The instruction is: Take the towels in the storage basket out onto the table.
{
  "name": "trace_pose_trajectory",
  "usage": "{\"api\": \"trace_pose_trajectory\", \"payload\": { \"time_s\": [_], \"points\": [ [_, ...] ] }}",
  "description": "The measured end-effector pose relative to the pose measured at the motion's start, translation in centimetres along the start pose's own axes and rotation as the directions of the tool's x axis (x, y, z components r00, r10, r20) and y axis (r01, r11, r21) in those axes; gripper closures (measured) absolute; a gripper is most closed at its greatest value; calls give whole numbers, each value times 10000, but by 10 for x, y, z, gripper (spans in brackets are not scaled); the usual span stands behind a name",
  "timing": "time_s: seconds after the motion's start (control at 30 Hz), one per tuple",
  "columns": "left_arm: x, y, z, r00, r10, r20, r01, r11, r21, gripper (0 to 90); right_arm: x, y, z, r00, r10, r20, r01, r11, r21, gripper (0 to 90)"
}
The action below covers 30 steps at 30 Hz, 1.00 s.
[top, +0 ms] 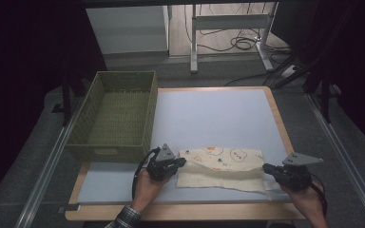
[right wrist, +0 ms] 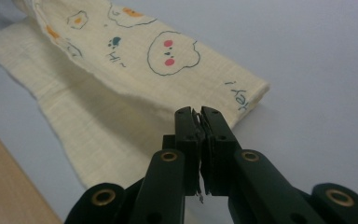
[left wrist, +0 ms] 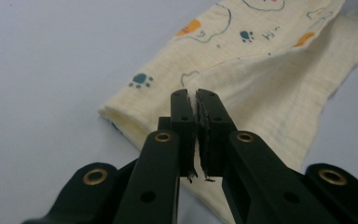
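Note:
A cream cloth (top: 223, 166) printed with small cartoon animals lies folded lengthwise near the table's front edge. Its printed upper layer (right wrist: 121, 51) rests over a plain lower layer (right wrist: 74, 126). My left gripper (top: 183, 162) is at the cloth's left end. In the left gripper view its jaws (left wrist: 196, 93) are pressed together over the cloth (left wrist: 261, 93), with a thin bit of fabric apparently pinched at the tips. My right gripper (top: 265, 167) is at the right end. It (right wrist: 200, 111) is shut the same way at the upper layer's edge.
A green woven basket (top: 123, 73) stands empty at the table's left side, just behind my left gripper. The pale blue table top (top: 214, 114) stretches beyond the cloth, and a wooden rim (top: 180, 211) runs along the front. Desk legs and cables are on the floor behind.

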State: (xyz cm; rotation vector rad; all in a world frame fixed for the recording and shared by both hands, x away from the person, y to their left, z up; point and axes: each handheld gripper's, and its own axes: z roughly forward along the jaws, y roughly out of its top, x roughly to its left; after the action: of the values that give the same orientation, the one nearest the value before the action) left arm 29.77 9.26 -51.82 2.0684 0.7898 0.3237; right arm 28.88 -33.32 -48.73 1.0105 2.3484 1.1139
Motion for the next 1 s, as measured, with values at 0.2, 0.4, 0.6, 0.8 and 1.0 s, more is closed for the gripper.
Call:
{"api": "trace_pose_trajectory", "payload": {
  "time_s": [0.2,0.4,0.6,0.8,1.0],
  "points": [
    [-9,-8,-5,9977,566,-386,-553,9979,326,858,15,-13,-2,9992,-184,-353,191,9996,212,861],
    [-14,-18,-10,9995,234,211,-242,9990,367,852,26,-25,1,9981,-221,-581,249,9986,475,859],
    [-7,-39,-18,9810,-1176,1544,1131,9929,377,706,26,-36,-4,9959,317,-848,-281,9987,430,821],
    [-1,-43,-36,9828,-1400,1203,1371,9900,316,564,20,-31,-20,9972,396,-635,-389,9992,122,763],
    [4,-25,-27,9893,-1301,654,1287,9914,251,502,11,-21,-15,9975,494,-514,-493,9988,35,721]
  ]
}}
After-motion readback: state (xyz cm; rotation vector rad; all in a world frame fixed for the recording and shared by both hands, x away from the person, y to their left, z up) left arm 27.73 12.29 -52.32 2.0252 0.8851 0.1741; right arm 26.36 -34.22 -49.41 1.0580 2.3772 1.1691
